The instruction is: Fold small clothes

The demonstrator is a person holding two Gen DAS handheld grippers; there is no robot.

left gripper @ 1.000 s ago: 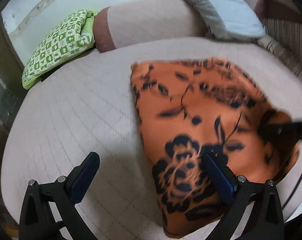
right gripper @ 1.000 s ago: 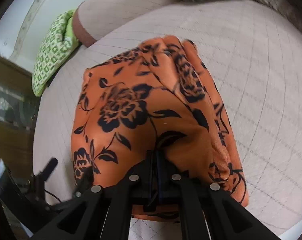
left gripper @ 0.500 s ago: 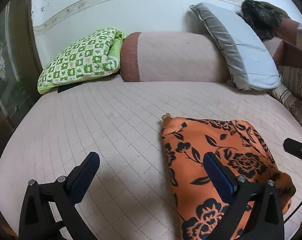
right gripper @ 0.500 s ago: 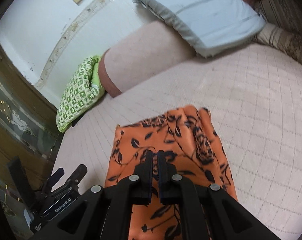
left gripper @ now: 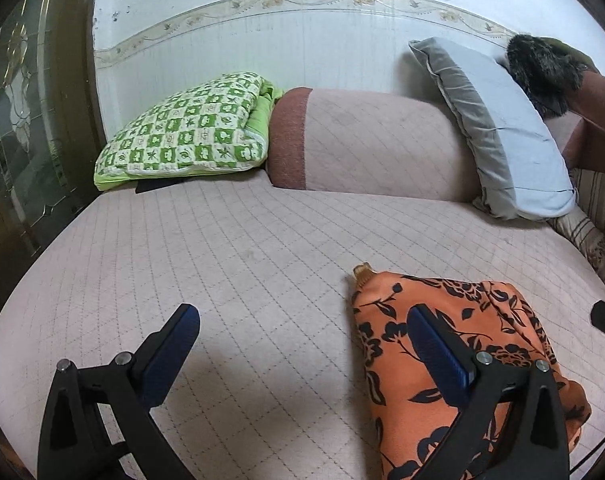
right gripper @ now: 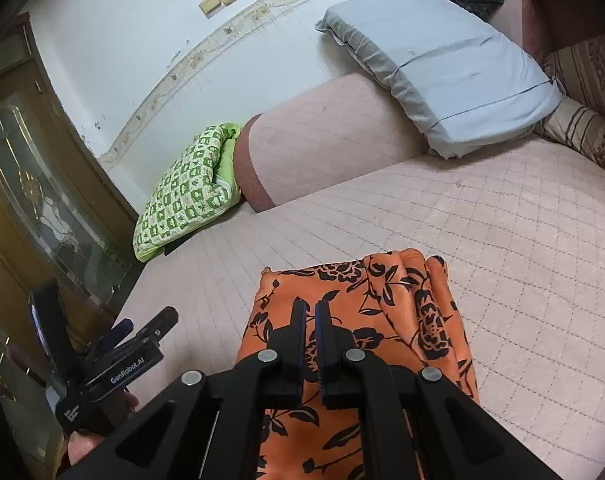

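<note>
The only writing that can be read is on the left claw (right gripper: 142, 330), seen at the lower left of the right wrist view: white letters "GenRobot.AI" on its black body, and a smaller label lower down that is too small to read. The task's thing is an orange cloth (left gripper: 454, 364) with a black pattern of roses, leaves and thin stems; the fabric looks smooth and a little shiny. It lies folded in a thick bundle on the pale pink quilted bed cover (left gripper: 242, 264), at the lower right of the left wrist view and at the lower centre of the right wrist view. Its far edge shows several soft rounded folds, and a small tan tip (left gripper: 362, 271) sticks out at its far left corner. The left claw (left gripper: 302, 344) stands wide open with nothing between its 2 blue pads (left gripper: 170, 354); the right pad is in front of the cloth in the picture, but it grips nothing. The right claw (right gripper: 310, 312) is closed, its 2 jaws almost together with only a thin gap, and it is in front of the cloth; I cannot tell whether fabric is pinched in it. At the back of the bed, against the white wall, are a green and white checked cushion (left gripper: 190, 136), a pink bolster (left gripper: 374, 144) with a brown end, and a grey pillow (left gripper: 498, 132).
</note>
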